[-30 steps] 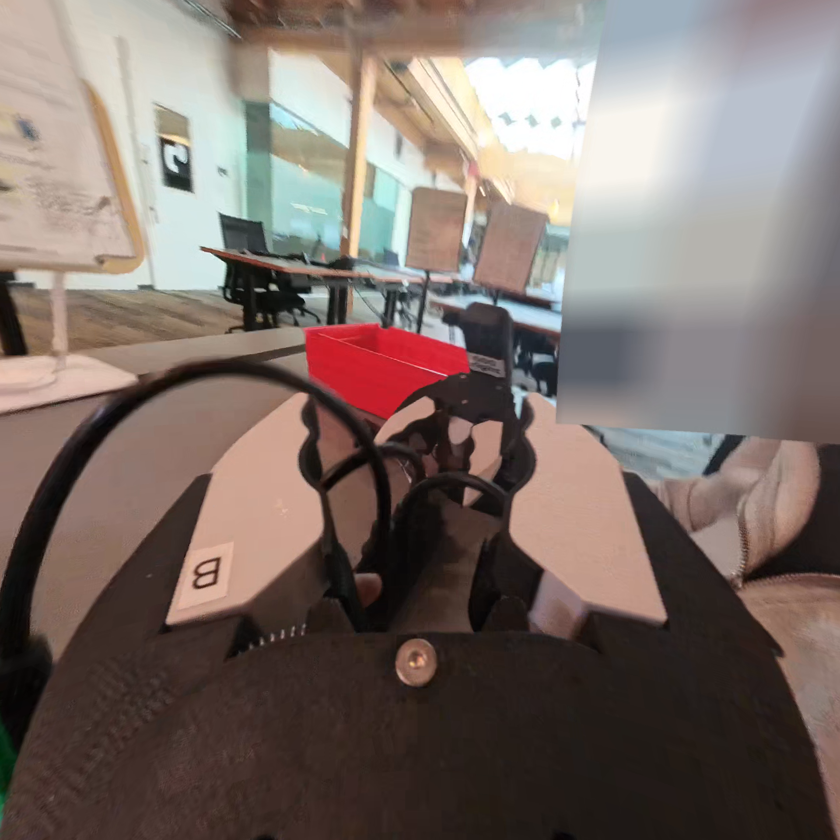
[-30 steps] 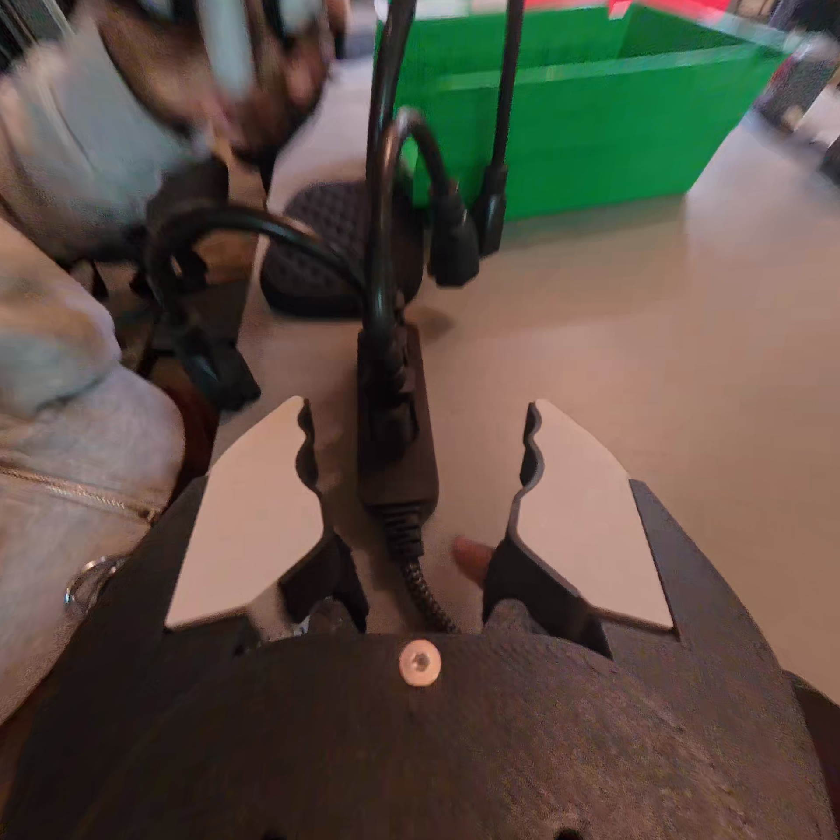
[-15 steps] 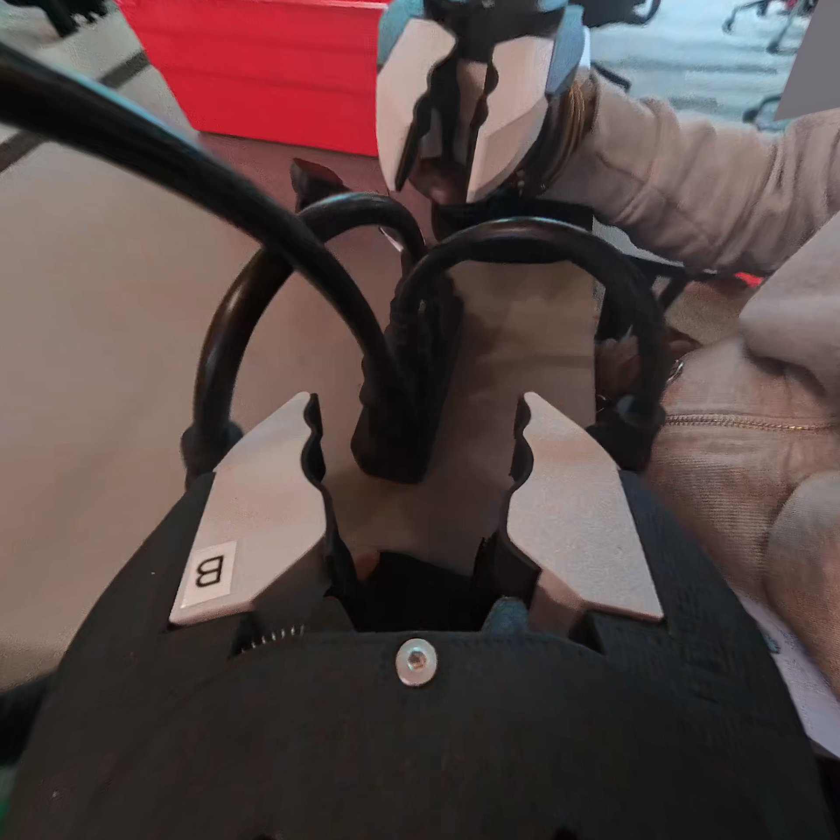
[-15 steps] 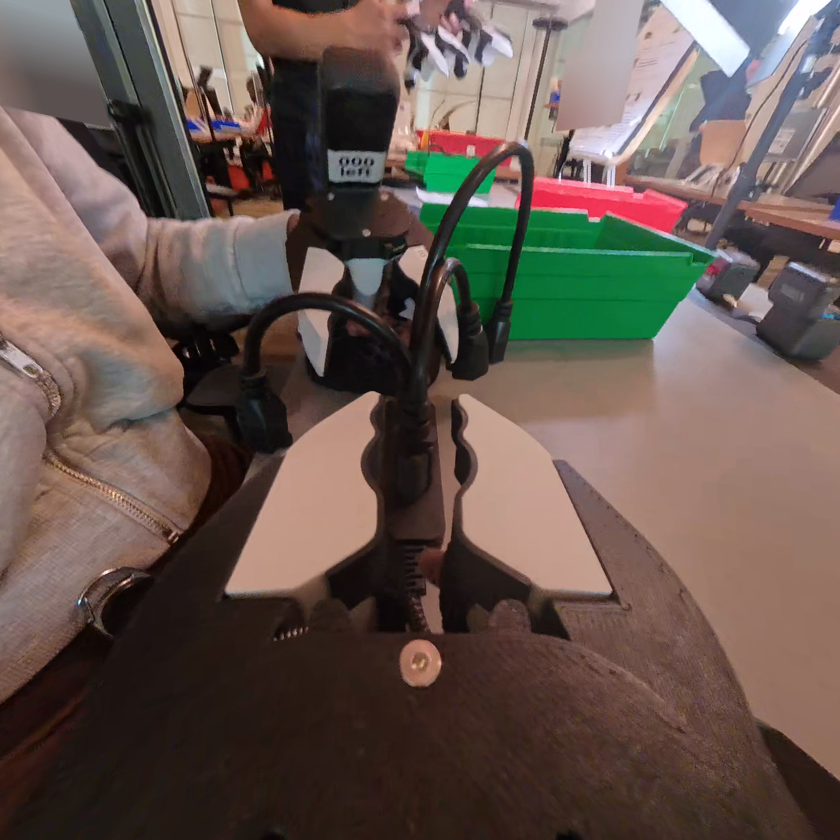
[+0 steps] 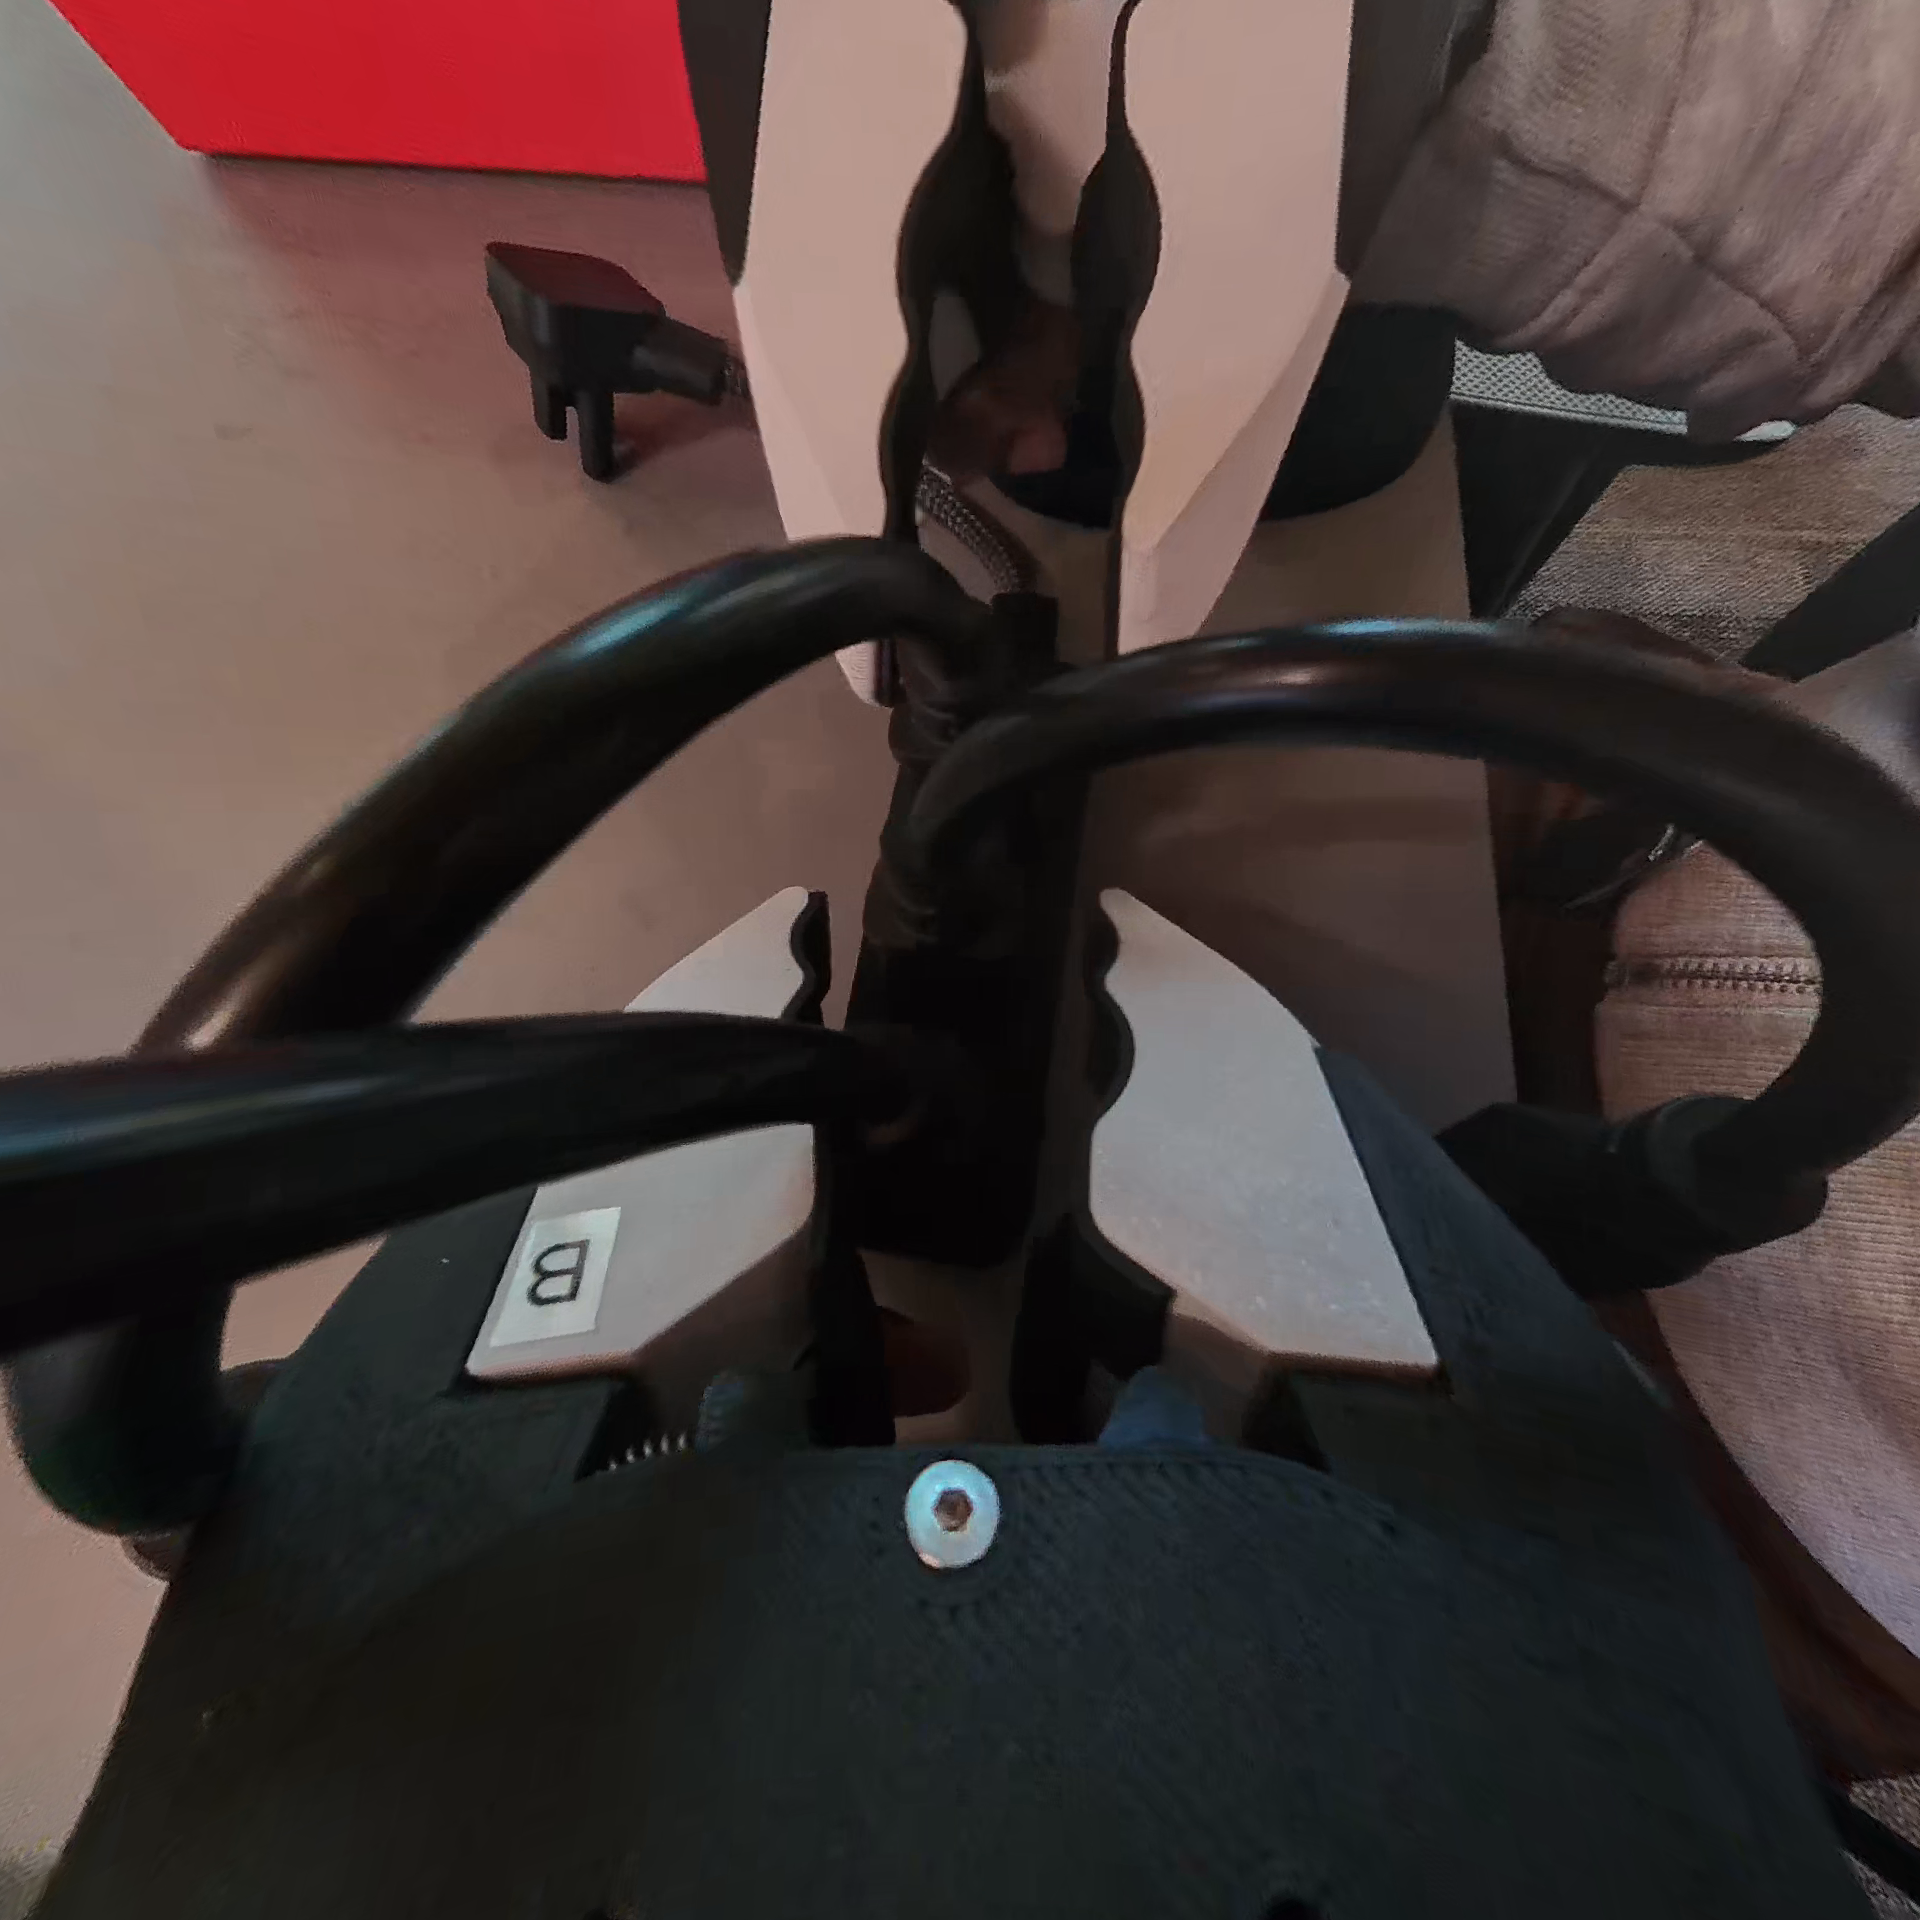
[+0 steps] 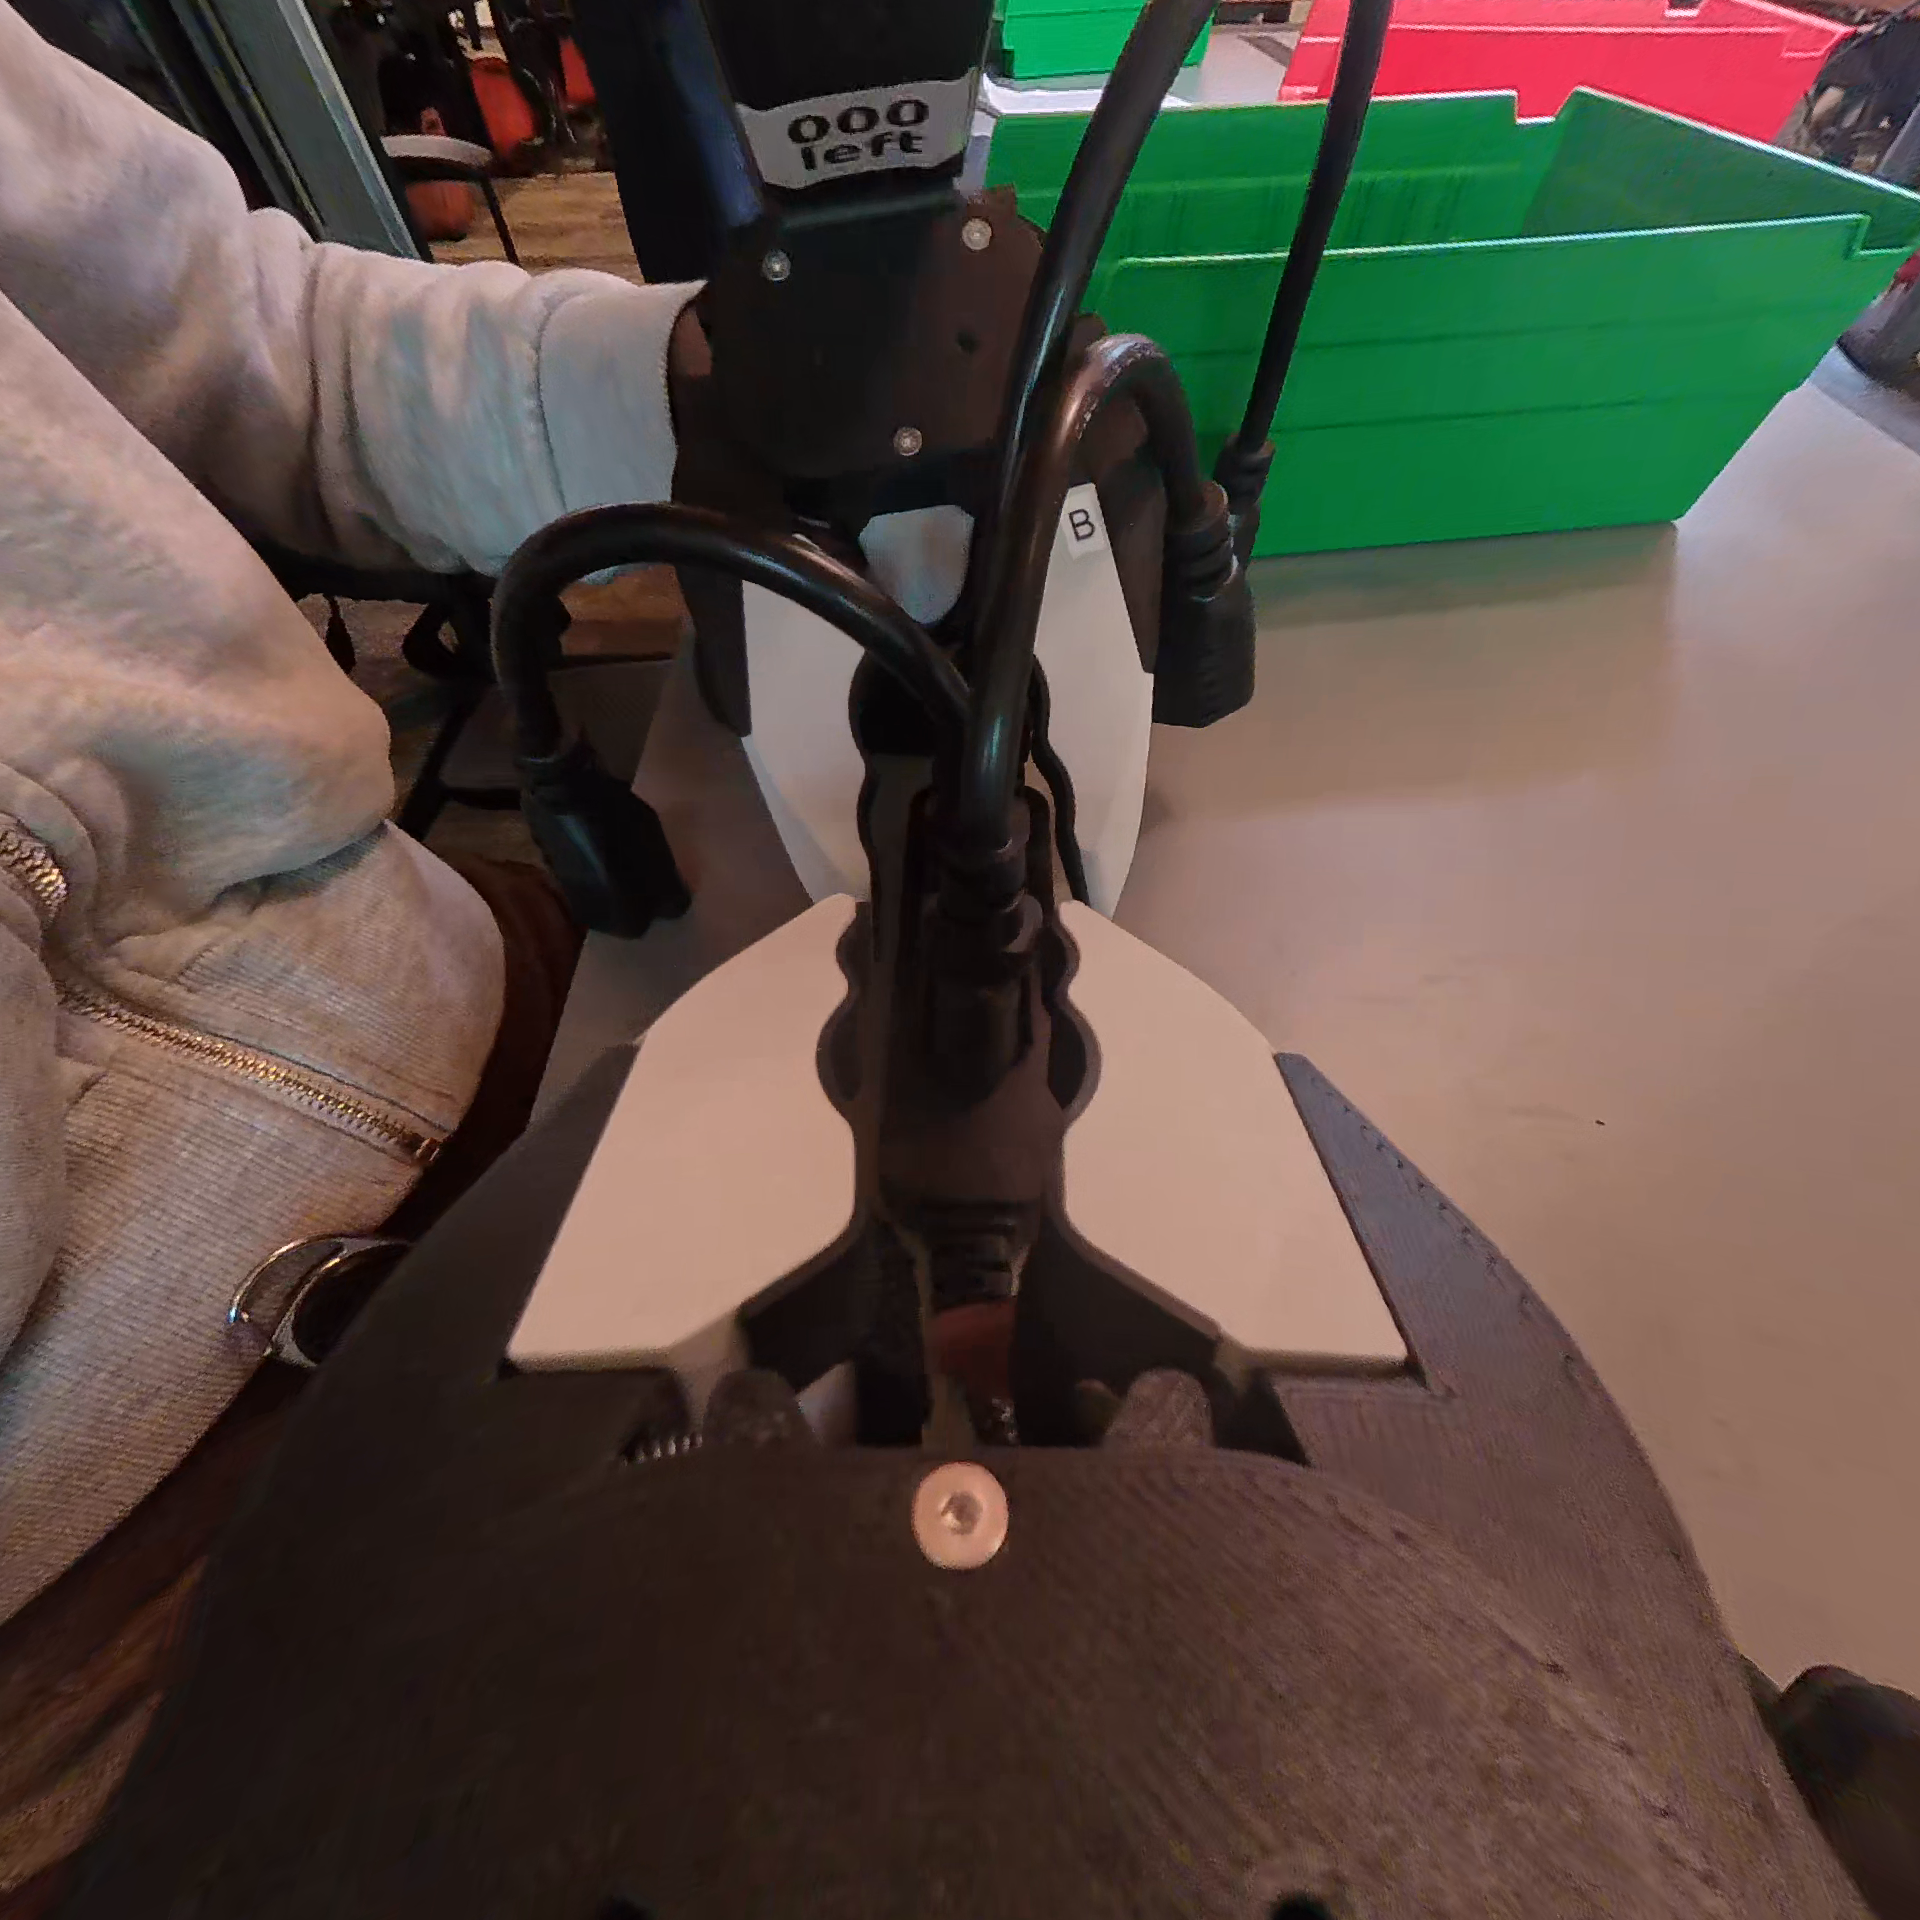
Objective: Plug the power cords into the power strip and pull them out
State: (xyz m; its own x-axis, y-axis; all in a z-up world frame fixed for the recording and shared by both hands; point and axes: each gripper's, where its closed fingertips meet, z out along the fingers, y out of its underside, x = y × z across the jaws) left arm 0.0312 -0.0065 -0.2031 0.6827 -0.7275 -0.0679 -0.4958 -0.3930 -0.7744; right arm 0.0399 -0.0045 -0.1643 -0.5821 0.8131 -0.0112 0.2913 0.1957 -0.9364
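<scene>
A black power strip (image 6: 961, 1153) lies on the grey table with three black power cords plugged in, arching up (image 5: 520, 748) (image 5: 1455, 686) (image 5: 416, 1122). My right gripper (image 6: 956, 914) is shut on the strip's end where its braided cable leaves. It also shows in the left wrist view (image 5: 997, 644), facing me. My left gripper (image 5: 956, 899) has its jaws closed in on the black plug (image 5: 935, 1143) of the nearest cord at the strip's other end. Its white fingers (image 6: 810, 727) show in the right wrist view, coming down over that plug.
A red bin (image 5: 416, 73) stands behind the strip on one side and a green bin (image 6: 1507, 343) on the other. The strip's own wall plug (image 5: 582, 322) lies on the table (image 6: 1558, 935). A person's grey sleeve (image 6: 312, 416) and lap are at the table edge. My left and right fingertips are right by each other.
The right gripper went from open around the strip to shut on it. The left gripper tipped down onto the strip, moved in and narrowed its jaws onto the near plug.
</scene>
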